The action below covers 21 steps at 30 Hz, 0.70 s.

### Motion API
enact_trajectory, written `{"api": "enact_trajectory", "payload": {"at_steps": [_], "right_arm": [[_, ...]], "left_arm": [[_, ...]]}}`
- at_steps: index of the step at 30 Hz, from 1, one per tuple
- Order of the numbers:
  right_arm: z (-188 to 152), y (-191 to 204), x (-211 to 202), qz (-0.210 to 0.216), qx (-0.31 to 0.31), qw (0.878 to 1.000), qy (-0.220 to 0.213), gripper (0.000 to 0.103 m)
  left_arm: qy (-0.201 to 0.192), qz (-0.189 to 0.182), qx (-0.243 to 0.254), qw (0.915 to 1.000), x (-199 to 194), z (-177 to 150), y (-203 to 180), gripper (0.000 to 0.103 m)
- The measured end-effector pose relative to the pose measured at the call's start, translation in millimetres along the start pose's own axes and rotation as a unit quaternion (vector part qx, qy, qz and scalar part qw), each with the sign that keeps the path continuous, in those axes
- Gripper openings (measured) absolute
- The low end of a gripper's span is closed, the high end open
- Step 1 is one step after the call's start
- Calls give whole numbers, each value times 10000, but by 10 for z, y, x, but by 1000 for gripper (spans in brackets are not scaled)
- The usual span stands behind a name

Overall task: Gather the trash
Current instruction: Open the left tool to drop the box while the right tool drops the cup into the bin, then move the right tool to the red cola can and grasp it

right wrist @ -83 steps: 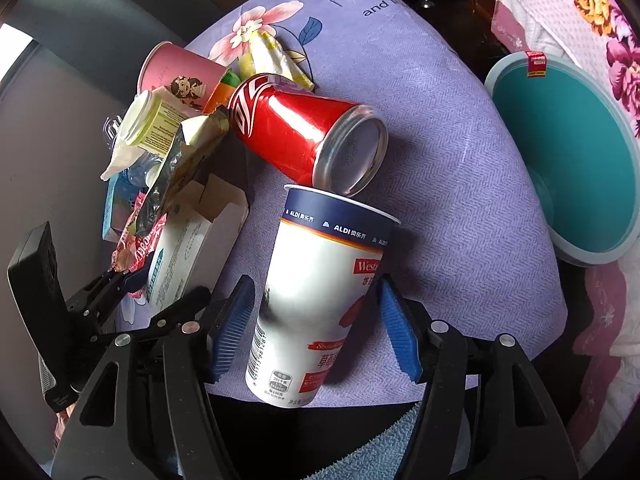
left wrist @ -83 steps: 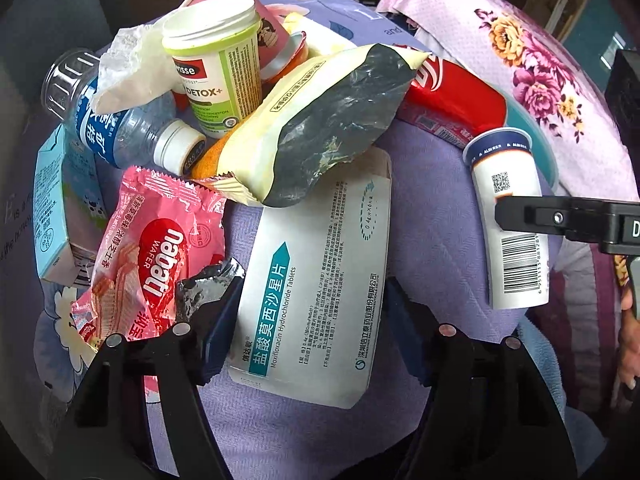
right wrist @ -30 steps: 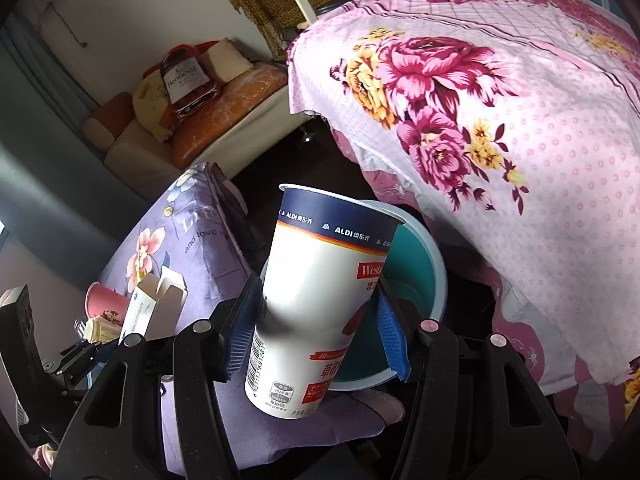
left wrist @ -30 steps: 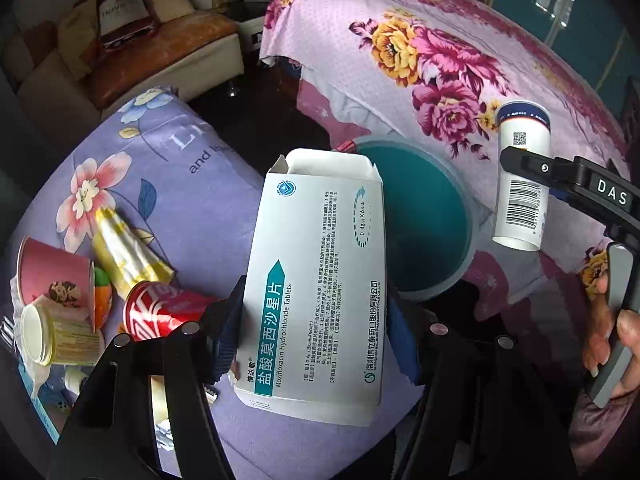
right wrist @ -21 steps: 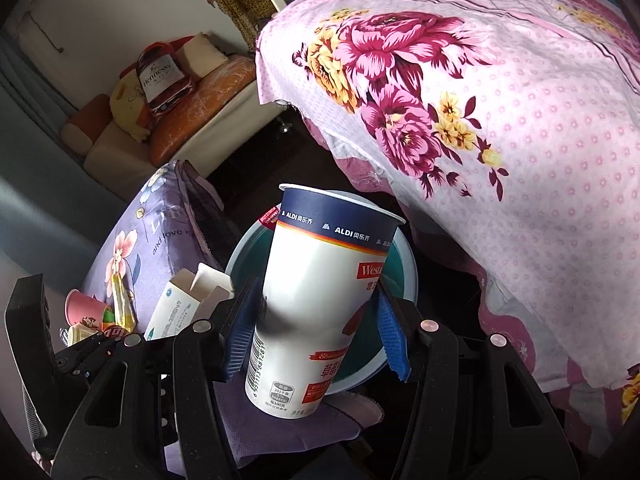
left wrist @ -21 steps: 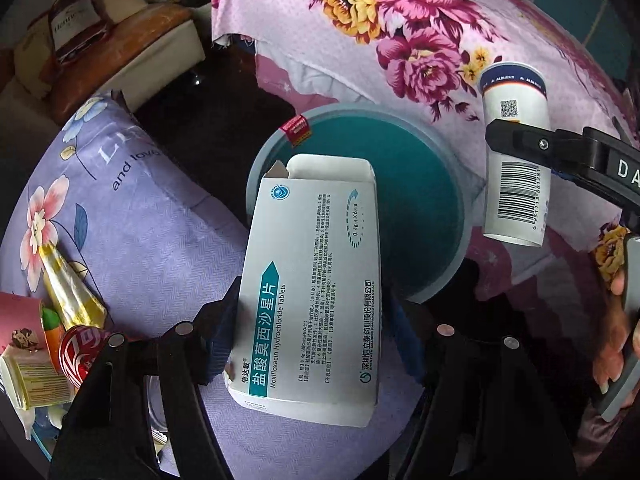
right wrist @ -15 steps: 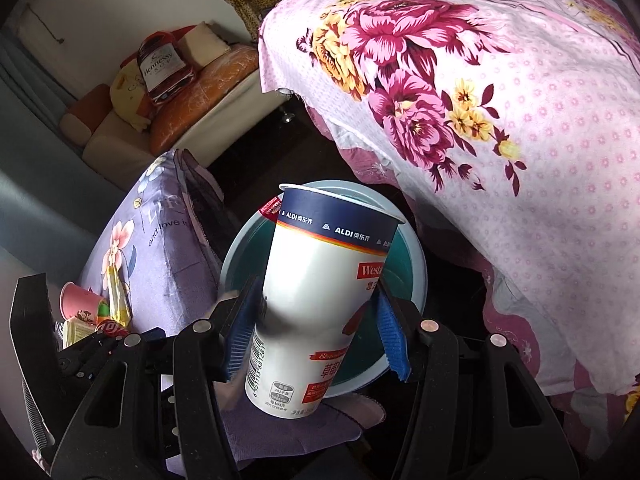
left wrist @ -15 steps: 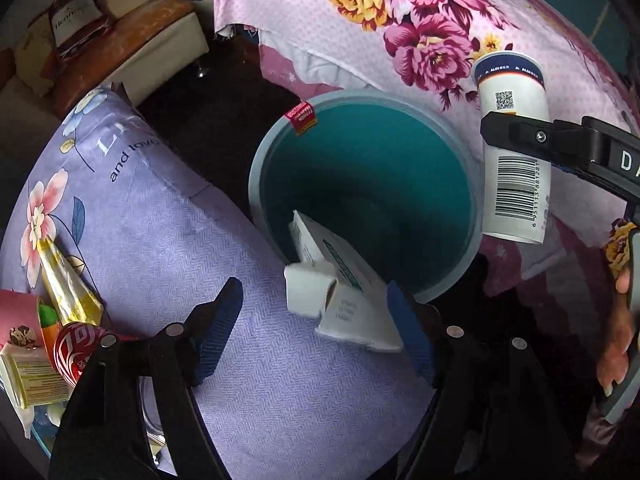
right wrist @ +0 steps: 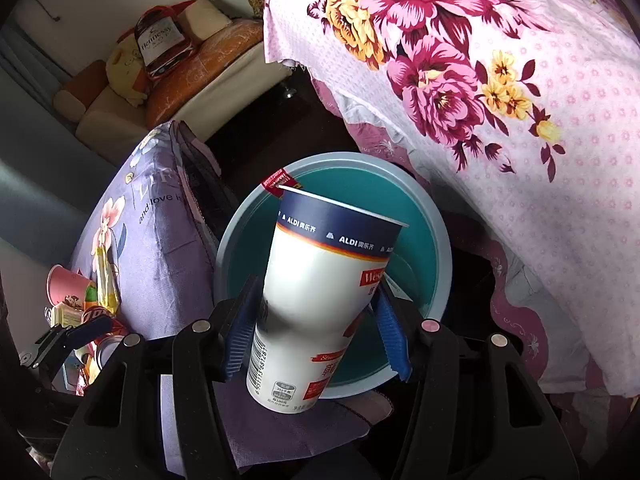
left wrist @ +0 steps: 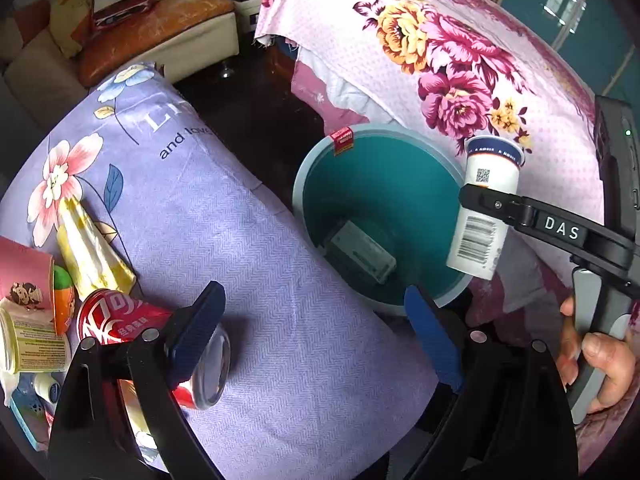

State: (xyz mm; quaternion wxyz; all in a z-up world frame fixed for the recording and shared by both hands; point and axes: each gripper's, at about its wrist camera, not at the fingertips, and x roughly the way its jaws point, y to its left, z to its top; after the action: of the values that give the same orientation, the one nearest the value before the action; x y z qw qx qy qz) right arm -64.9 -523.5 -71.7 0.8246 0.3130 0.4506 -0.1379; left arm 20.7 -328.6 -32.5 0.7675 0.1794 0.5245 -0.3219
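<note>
A teal bin (left wrist: 308, 184) stands on the floor between a purple-covered surface and a pink flowered one. The white tablet box (left wrist: 362, 252) lies at its bottom. My left gripper (left wrist: 316, 324) hovers over the purple cloth beside the bin's near rim, its jaws opening with nothing between them. My right gripper (right wrist: 316, 332) is shut on a white ALDI cup (right wrist: 320, 292) with a dark blue band, held upright over the bin (right wrist: 436, 220). The same cup (left wrist: 486, 208) shows in the left wrist view at the bin's right rim.
On the purple cloth (left wrist: 180, 208) at left lie a red can (left wrist: 132, 320), a yellow wrapper (left wrist: 88, 248), a pink paper cup (left wrist: 24, 276) and a pale green tub (left wrist: 32, 344). The flowered cloth (left wrist: 460, 60) hangs to the right. A sofa (left wrist: 152, 28) stands behind. A hand (left wrist: 596, 348) grips the right tool.
My left gripper opened and let go of the tablet box, which fell into the bin. The right gripper sank toward the bin with the cup in it.
</note>
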Motion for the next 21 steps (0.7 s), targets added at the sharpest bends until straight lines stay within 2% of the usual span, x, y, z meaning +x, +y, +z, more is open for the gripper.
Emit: {"api": "enact_trajectory", "payload": {"at_steps": [1,4,7,9,21], "right_arm": [[-10,23,13,6,-19,10000,35,54],[-44,105,18,-22,-84,9999,59,66],[-72,189,-3,-28,-154,9998,84,68],[-86,245,-26,-32,-193,9998,88,74],[-275,804,-148,-62,-816,9964,200,79]], "left_arm": [[-5,-26,-40,10000,-17,-19,29,91],[-32,-68,-144,9999,-75,-86,106,92],[-74,-81,-209,9997,-138,-152,168,92],[-113,-79,-248,9996,-185,-198,208,92],[-424,91,-689,9967,-540,-608,655,92]]}}
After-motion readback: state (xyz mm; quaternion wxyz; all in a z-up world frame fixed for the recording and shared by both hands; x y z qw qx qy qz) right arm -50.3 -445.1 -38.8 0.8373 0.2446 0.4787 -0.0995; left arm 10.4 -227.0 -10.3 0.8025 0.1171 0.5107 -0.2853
